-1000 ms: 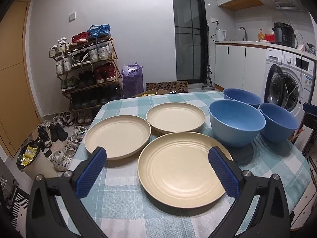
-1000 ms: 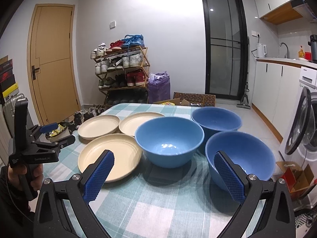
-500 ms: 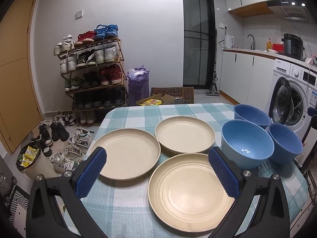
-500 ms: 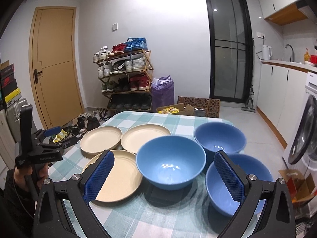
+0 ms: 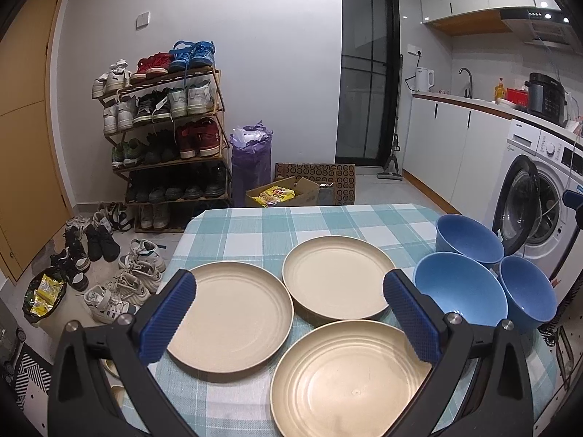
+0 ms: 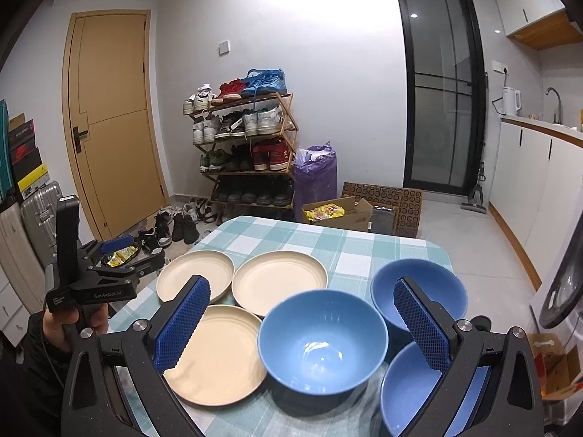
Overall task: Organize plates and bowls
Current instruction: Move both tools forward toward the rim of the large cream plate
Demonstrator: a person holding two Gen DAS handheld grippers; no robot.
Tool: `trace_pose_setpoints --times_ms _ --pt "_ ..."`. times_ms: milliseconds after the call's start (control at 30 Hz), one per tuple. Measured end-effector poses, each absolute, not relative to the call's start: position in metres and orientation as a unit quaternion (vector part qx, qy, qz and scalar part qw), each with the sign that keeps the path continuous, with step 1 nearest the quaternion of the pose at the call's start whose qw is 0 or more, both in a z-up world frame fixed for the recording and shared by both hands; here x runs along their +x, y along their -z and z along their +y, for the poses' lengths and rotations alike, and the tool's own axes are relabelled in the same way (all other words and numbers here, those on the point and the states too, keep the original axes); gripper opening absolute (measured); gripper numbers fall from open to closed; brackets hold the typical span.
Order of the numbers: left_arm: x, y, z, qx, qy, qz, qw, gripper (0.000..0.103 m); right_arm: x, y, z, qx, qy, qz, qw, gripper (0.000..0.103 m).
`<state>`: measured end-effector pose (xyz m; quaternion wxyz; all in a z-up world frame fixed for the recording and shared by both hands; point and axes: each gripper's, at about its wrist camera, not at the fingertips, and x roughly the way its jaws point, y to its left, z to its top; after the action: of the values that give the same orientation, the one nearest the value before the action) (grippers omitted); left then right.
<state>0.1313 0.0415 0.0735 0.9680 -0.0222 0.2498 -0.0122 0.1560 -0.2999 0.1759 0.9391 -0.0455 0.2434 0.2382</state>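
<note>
A table covered with a teal-and-white checked cloth [image 5: 255,225] carries three round cream-coloured plates and three round blue bowls, all lying separately, none stacked. In the left wrist view, one cream plate [image 5: 233,309] sits left of centre, a second cream plate [image 5: 337,275] lies just beside it toward the upper right, and a third cream plate [image 5: 346,378] fills the lower centre, its rim close to both. The blue bowls cluster at the right edge of that frame: a near bowl [image 5: 461,287], a far bowl [image 5: 468,236] behind it, and a third bowl [image 5: 528,291] furthest right.

The left gripper [image 5: 289,313], with blue ridged pads on black arms, hangs above the plates with its fingers spread wide and nothing between them. In the right wrist view, the right gripper [image 6: 300,324] likewise stands wide apart and empty, framing the central blue bowl [image 6: 322,342]. At the left of that view a person's hand [image 6: 74,322] grips the handle of the left gripper beside the table edge.

A wooden shoe rack [image 5: 164,134] filled with shoes stands against the grey wall in the upper left of the left wrist frame.
</note>
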Motion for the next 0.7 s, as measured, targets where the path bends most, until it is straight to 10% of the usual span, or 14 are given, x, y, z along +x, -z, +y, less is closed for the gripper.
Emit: trace_pose_setpoints --times_ms 700 --pt "0.203 -0.082 0.045 -0.021 0.015 0.287 0.958 0.103 0.251 -0.201 -0.265 -0.081 -0.252 0.283 0.922 0.103"
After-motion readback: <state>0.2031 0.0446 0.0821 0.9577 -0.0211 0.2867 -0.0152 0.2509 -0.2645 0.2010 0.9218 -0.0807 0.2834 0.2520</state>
